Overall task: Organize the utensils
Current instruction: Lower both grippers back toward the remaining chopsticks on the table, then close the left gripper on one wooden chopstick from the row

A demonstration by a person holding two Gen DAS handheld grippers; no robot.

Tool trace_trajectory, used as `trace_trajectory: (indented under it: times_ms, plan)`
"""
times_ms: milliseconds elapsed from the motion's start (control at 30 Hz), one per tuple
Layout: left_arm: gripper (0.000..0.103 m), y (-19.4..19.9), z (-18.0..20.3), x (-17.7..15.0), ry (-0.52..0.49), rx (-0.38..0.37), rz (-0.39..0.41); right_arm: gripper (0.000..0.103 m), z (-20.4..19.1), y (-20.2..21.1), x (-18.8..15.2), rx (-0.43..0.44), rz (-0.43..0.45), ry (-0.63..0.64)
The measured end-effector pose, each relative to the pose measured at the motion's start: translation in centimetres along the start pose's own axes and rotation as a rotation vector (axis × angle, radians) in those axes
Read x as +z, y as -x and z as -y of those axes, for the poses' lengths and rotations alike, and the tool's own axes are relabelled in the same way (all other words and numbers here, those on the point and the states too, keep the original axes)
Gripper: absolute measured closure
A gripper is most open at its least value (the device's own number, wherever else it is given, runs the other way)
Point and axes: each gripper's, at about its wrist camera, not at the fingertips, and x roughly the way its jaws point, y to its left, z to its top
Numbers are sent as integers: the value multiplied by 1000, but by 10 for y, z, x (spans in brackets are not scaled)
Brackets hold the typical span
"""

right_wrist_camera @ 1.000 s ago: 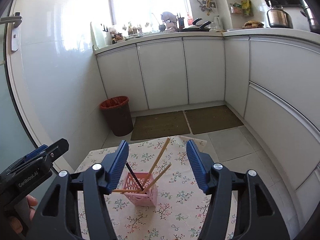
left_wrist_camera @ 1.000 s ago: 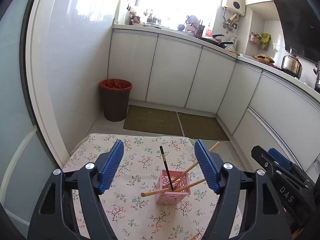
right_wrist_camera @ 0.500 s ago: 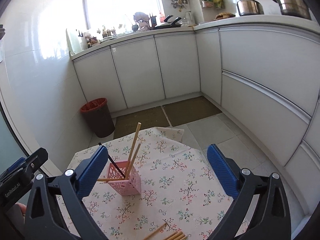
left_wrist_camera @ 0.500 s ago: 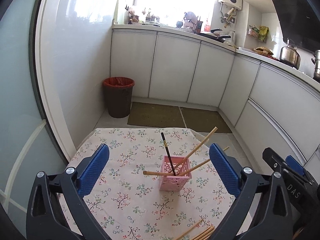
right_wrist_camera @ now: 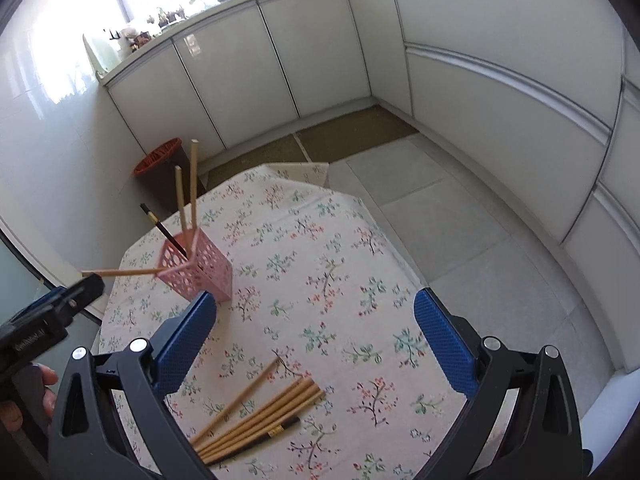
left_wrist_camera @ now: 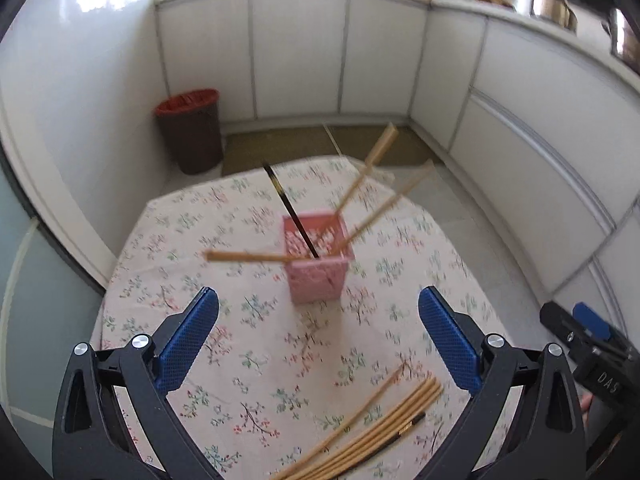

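- The left gripper (left_wrist_camera: 318,332) stands wide with nothing between its blue pads (left_wrist_camera: 188,340); its jaws have just been opening.
- The right gripper (right_wrist_camera: 314,338) is equally wide and empty, its jaws also just opened.
- Ahead of the left gripper, between its two fingers, sits the pink holder (left_wrist_camera: 318,258) on the floral tablecloth (left_wrist_camera: 248,304); this view is motion-blurred, so the holder's perforations are hard to make out.
- Three wooden chopsticks (left_wrist_camera: 360,184) and one black chopstick (left_wrist_camera: 290,212) lean out of it at different angles.
- Below and slightly right of the left gripper's gap lies a loose bundle of chopsticks (left_wrist_camera: 376,428), its near ends cut off by the frame edge.
- From the right wrist the bundle (right_wrist_camera: 260,420) lies just under the gap, partly hidden behind the left finger.
- The holder (right_wrist_camera: 198,266) stands beyond that finger, up and to the left.
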Motion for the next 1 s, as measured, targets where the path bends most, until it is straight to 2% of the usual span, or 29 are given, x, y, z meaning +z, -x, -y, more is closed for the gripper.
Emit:
trace_trajectory:
  times_ms: [67,200,267,367,600,700,767,800,867,900,1000]
  plan:
    - [7,-30,17,-13,-73,-51,-119,7,20,-8,-11,-5,-58,-47]
    - [7,-87,36,-36,-113,-151,-361,7,56,-27,-30,2,-179,-138]
    - [7,-108,43,-45,-136,-148,-431,7,68,-37,-34,29,-251,-202]
    - [10,-136,52,-55,-148,-146,-513,7,75,-41,-36,46,-277,-236]
    - [28,-166,69,-68,-216,-124,-584,7,84,-48,-37,38,-302,-261]
    - [46,-172,73,-72,-241,-113,-594,7,84,-52,-38,61,-329,-270]
    - [64,-178,73,-76,-252,-108,-609,7,81,-55,-39,97,-353,-275]
    - [64,-180,72,-77,-254,-111,-607,7,79,-56,-40,120,-368,-282]
    - [80,-179,70,-76,-255,-126,-592,7,74,-63,-42,189,-412,-315]
    - [93,-179,68,-76,-253,-134,-591,7,71,-67,-44,220,-436,-336]
    - [94,-178,62,-76,-264,-117,-565,7,54,-83,-49,296,-509,-379]
